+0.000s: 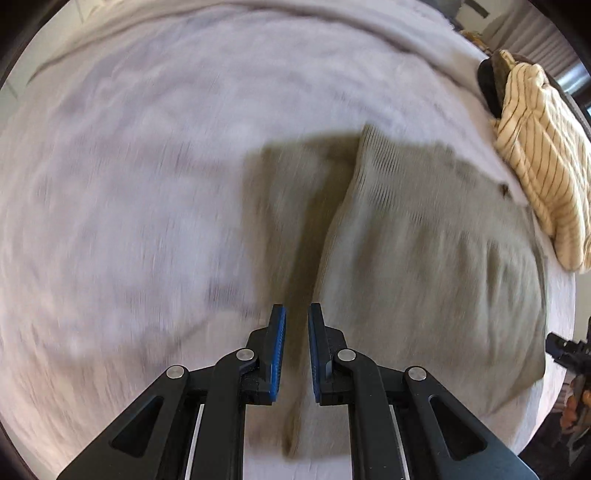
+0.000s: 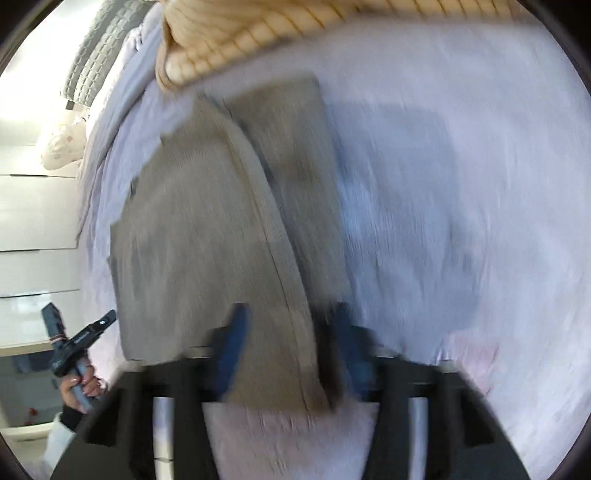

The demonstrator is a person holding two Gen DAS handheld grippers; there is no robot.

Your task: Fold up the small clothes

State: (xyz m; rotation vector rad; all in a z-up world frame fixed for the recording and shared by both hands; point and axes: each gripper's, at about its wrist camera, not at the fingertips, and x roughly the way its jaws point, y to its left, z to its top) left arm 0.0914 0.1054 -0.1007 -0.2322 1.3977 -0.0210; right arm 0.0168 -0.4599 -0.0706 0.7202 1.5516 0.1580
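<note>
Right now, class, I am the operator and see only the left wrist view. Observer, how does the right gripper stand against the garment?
Observer: The right gripper is open, one jaw on each side of the grey garment's folded edge.
Operator: What is next to the striped garment?
Observer: A grey quilted pillow, to its left in the right wrist view.
Operator: And past that pillow?
Observer: White drawers, further left.
</note>
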